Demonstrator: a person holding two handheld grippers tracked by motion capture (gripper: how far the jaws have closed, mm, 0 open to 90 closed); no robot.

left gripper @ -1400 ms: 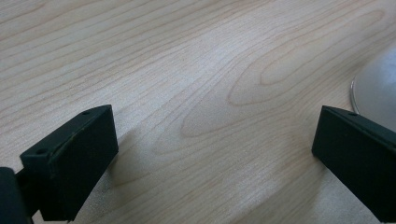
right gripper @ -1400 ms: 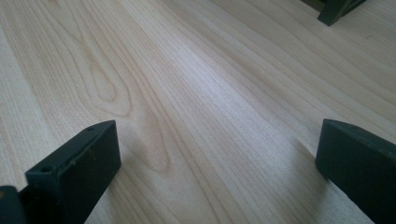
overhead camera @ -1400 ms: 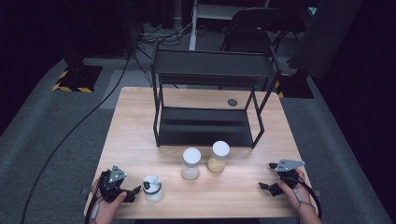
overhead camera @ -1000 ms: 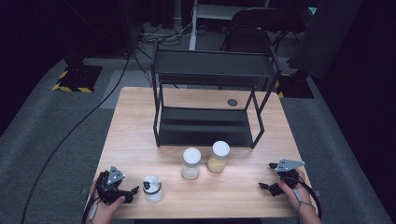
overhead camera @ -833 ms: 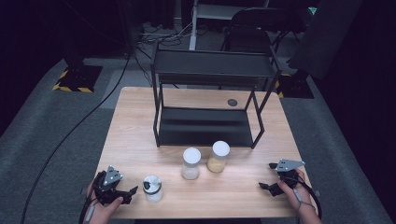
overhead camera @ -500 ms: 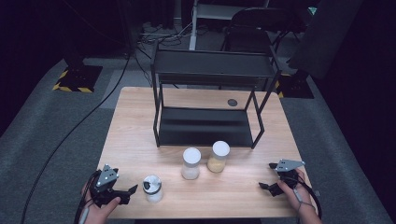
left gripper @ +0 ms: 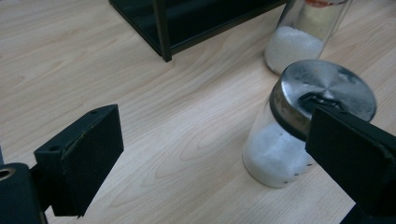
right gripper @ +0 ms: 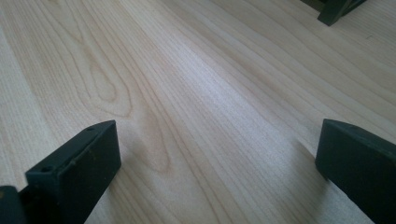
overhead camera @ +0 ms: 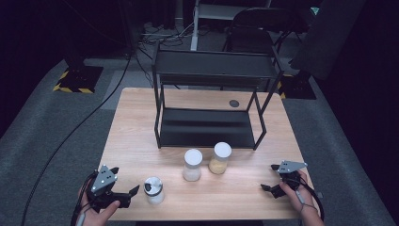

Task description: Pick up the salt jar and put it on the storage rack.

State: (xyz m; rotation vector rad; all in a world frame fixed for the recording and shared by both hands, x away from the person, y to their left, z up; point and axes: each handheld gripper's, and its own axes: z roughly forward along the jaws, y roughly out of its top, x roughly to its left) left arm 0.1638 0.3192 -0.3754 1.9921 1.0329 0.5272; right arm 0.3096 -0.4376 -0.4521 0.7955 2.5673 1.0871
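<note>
1. Left gripper (overhead camera: 123,195): it sits at the near left corner of the table (overhead camera: 141,117), held in the person's left hand (overhead camera: 96,212). Its jaws stand wide apart and hold nothing. In the left gripper view, one jaw is clear of everything over bare wood; the other jaw overlaps the jar in the picture, and contact cannot be confirmed.

2. Metal-lidded jar (overhead camera: 153,189): it stands upright on the table just to the right of the left gripper, part-filled with a white granular content. It is not centred between the jaws. Judgement: the grasp has not been made; the gripper must line up around the jar body before closing.

3. White-lidded jar (overhead camera: 192,165): it stands upright near the middle of the table, in front of the shelf, with white content. No gripper is near it.

4. Second white-lidded jar (overhead camera: 219,157): it stands upright just beside the previous jar, with yellowish content, also untouched.

5. Black two-tier shelf (overhead camera: 207,134): both tiers carry nothing. Judgement: if the jars are meant for the shelf, none has been placed, so the whole job remains.

6. Right gripper (overhead camera: 275,181): it rests at the near right edge of the table in the person's right hand (overhead camera: 301,197). Its jaws are spread wide over bare wood, well apart from all three jars.
</note>
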